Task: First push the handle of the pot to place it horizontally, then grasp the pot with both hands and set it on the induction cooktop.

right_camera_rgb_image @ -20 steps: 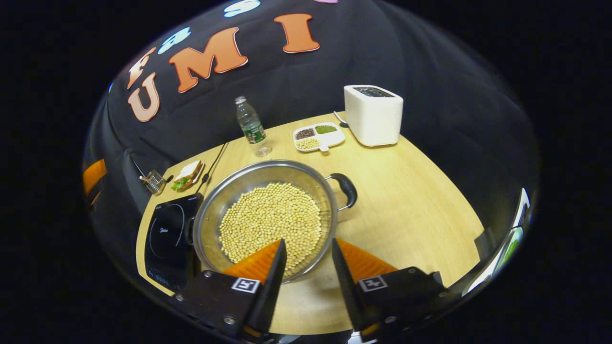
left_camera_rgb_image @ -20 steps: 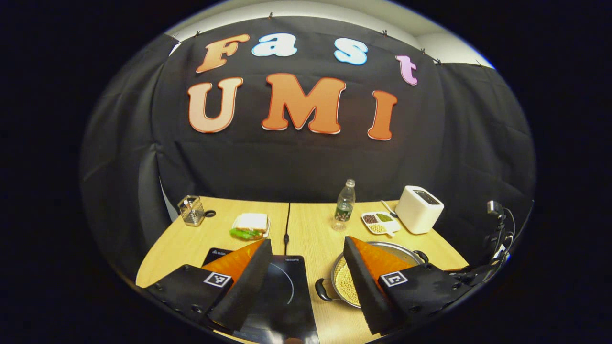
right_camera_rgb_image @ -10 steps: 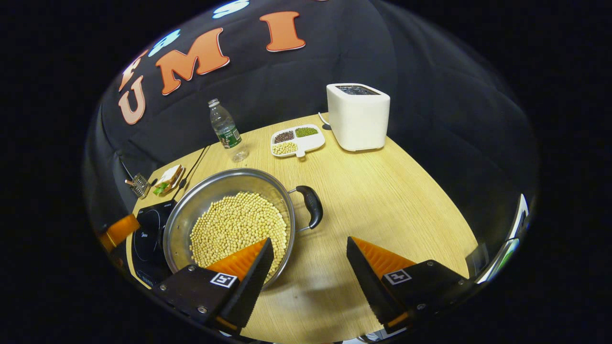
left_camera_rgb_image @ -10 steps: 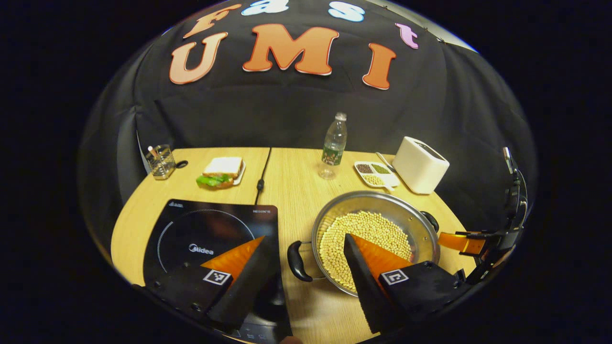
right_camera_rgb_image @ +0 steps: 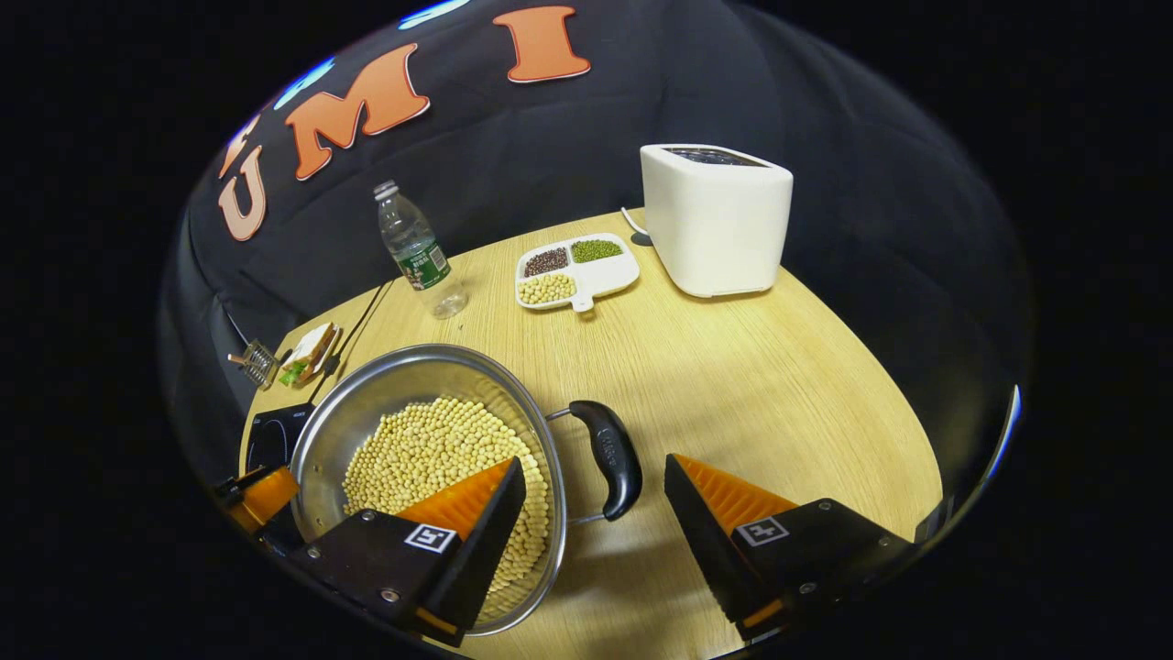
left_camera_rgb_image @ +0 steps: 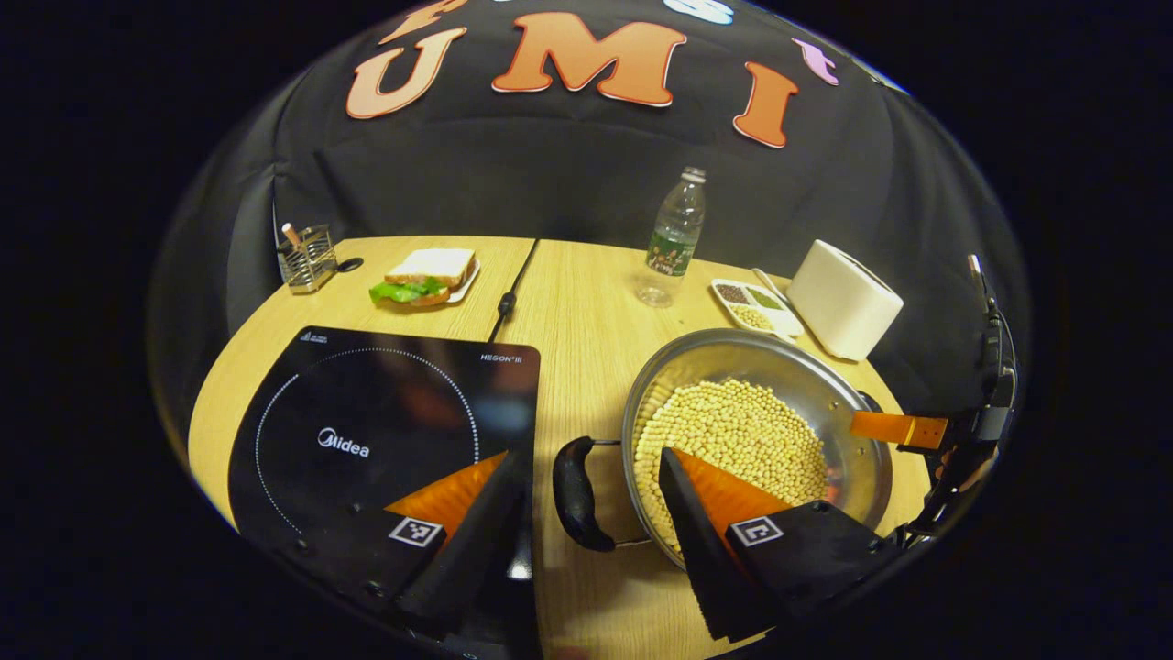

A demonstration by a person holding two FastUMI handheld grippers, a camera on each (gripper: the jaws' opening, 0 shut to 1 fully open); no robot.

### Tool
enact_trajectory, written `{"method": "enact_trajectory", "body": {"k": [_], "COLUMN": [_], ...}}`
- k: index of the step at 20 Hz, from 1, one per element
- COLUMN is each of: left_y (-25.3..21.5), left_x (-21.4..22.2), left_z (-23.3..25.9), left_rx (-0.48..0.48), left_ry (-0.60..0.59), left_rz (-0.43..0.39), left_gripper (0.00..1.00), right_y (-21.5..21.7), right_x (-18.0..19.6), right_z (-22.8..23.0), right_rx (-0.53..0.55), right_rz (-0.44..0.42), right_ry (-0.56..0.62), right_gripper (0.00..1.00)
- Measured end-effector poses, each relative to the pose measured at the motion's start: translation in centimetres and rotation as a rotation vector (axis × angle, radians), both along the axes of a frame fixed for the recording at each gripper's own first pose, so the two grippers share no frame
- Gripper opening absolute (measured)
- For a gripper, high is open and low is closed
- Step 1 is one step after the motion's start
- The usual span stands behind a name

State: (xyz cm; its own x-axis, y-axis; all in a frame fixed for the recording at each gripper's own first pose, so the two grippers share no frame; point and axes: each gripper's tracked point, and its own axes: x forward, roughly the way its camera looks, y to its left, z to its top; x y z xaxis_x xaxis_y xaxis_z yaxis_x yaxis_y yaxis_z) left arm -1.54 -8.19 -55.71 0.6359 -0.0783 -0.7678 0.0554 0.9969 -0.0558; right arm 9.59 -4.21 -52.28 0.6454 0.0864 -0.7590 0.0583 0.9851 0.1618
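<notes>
Steel pot (left_camera_rgb_image: 861, 458) full of soybeans (left_camera_rgb_image: 733, 440) sits on the desk (left_camera_rgb_image: 586, 312); each gripper, left (left_camera_rgb_image: 591, 513) and right (right_camera_rgb_image: 596, 522), straddles 1 handle, fingers spread.

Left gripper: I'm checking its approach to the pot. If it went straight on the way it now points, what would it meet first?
Probably the pot's near handle: it lies between the open fingers of the left gripper, just ahead. Behind it comes the pot wall. How high the gripper sits above the handle is unclear.
</notes>
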Motion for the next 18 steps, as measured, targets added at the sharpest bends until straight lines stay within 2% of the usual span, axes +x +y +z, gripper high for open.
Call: {"method": "enact_trajectory", "body": {"k": [4, 6, 8, 11, 12, 13, 14, 15, 18], "left_y": [-0.6, -0.8, -1.0, -1.3, -1.9, -1.4, -1.5, -1.6, -2.0], "left_x": [0.5, 0.6, 0.4, 0.6, 1.0, 0.0, 0.9, 0.3, 0.9], "left_z": [-0.4, -0.7, -0.9, -0.7, -1.5, -1.8, -1.8, -2.3, -1.7], "left_rx": [0.021, 0.070, 0.092, 0.063, 0.020, 0.021, -0.005, -0.023, -0.089], "left_ry": [-0.021, -0.047, -0.070, -0.083, -0.078, -0.018, -0.058, -0.004, 0.021], "left_rz": [-0.034, -0.062, -0.061, -0.051, -0.071, -0.025, -0.023, -0.014, 0.033], "left_gripper": [0.98, 0.98, 0.99, 0.99, 0.98, 0.92, 0.83, 0.75, 0.55], "right_y": [0.5, 0.7, 0.7, 0.5, 0.5, 0.2, 0.1, 0.1, 0.0], "right_x": [0.6, 0.8, 1.0, 0.3, 0.3, 0.3, 0.1, -0.1, -0.6], "right_z": [-0.7, -1.1, -1.4, -1.2, -1.1, -1.2, -1.1, -1.1, -0.8], "right_rx": [-0.001, 0.004, 0.009, 0.011, 0.015, 0.012, 0.009, 0.007, 0.021], "right_rz": [0.012, 0.008, 0.005, 0.022, 0.022, 0.020, 0.016, 0.014, -0.016], "right_ry": [0.003, 0.009, 0.004, 0.011, 0.013, 0.015, 0.017, 0.017, 0.017], "right_gripper": [0.93, 0.87, 0.72, 0.61, 0.60, 0.57, 0.56, 0.55, 0.51]}}
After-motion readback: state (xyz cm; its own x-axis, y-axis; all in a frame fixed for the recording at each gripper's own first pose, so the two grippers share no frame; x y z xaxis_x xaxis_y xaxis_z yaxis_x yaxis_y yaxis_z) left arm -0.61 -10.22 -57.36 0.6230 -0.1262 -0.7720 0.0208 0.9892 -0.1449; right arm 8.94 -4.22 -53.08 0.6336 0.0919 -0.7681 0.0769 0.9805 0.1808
